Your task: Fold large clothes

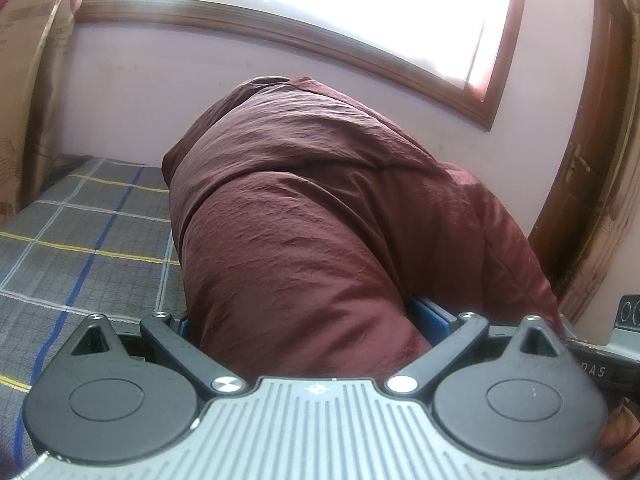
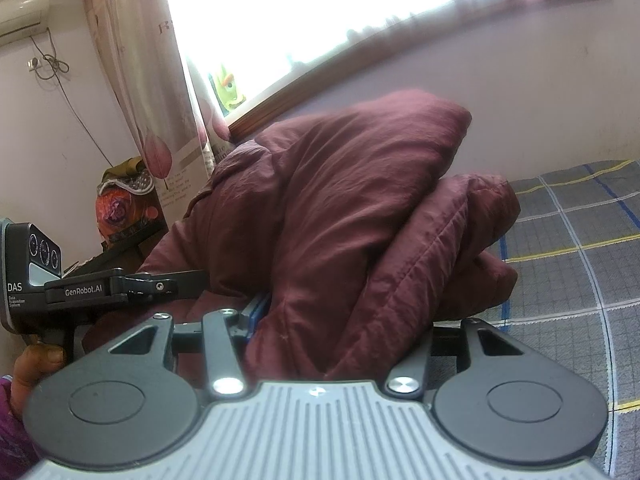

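Maroon jacket: thin padded woven cloth, finely crinkled, slight sheen along the folds, stitched seams visible in the right wrist view. Bed cover: matt, coarse-woven grey cloth with a checked pattern of white, yellow and blue lines. Left gripper and right gripper: matt black plastic arms and discs, bright polished metal screw heads, ribbed grey body; window frame: brown wood, dull satin finish.

Daylight from blown-out window, jacket edges softly blurred, strong fisheye bending at frame edges, soft shadows
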Demonstrator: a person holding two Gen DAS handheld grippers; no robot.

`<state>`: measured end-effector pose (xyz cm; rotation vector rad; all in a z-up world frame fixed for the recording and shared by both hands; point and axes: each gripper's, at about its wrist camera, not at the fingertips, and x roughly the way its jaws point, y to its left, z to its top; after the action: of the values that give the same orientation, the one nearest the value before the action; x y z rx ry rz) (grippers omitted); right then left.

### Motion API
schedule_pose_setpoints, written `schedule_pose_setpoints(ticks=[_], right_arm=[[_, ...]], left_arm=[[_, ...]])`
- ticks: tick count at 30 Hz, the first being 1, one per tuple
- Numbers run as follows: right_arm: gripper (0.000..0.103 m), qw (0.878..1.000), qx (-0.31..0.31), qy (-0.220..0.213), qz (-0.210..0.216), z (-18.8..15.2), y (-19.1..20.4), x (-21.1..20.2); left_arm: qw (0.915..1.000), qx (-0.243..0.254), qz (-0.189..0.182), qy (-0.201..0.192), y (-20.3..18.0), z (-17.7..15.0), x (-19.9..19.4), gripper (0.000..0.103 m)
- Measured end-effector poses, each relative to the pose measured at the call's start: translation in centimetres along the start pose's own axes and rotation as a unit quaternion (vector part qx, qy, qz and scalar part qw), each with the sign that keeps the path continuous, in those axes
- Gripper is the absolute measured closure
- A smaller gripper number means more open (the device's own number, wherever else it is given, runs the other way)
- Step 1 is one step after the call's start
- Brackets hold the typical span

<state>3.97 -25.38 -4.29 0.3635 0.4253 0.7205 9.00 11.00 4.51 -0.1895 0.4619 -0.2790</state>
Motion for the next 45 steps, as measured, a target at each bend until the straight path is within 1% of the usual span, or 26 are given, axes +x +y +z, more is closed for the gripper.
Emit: schedule_pose_setpoints(ticks=[7,16,20,24,32,38,43,45], right_arm=[[0.052,1.0,-0.001,-0.004,-0.002,-0.1,0.0,0.3],[0.052,1.0,0.005,-0.026,-0.013,-0.4,0.4,0.2],[0.052,0.999,0.009,-0.03,-0.019,-0.6,0.4,0.4],[0.052,0.999,0.017,-0.025,-0.023,-1.2,0.2,0.8],[0.052,0.999,0.04,-0.003,-0.026,-3.4,-0.4,2.2],[0.052,0.999,0.033,0.007,-0.025,-3.9,-0.4,3.1],[0.049,0.999,0.032,0.015,-0.024,-4.5,-1.1,3.3],[0.047,0.999,0.027,0.016,-0.023,-4.5,-1.0,3.4]], left_arm=[[1.0,0.002,-0.001,-0.003,0.2,0.1,0.3,0.006],[0.9998,0.013,-0.007,-0.015,-0.7,0.7,0.7,0.006],[0.9998,0.013,-0.008,-0.012,-0.7,0.5,1.4,0.006],[0.9999,0.008,-0.009,0.001,-0.2,-0.2,2.3,0.006],[0.9995,-0.011,-0.005,0.028,1.3,-2.7,3.4,0.006],[0.9995,-0.011,-0.001,0.029,1.7,-3.8,3.5,0.005],[0.9996,-0.011,0.002,0.027,2.1,-4.6,3.3,0.0],[0.9995,-0.013,0.006,0.028,2.3,-4.8,3.2,0.0]])
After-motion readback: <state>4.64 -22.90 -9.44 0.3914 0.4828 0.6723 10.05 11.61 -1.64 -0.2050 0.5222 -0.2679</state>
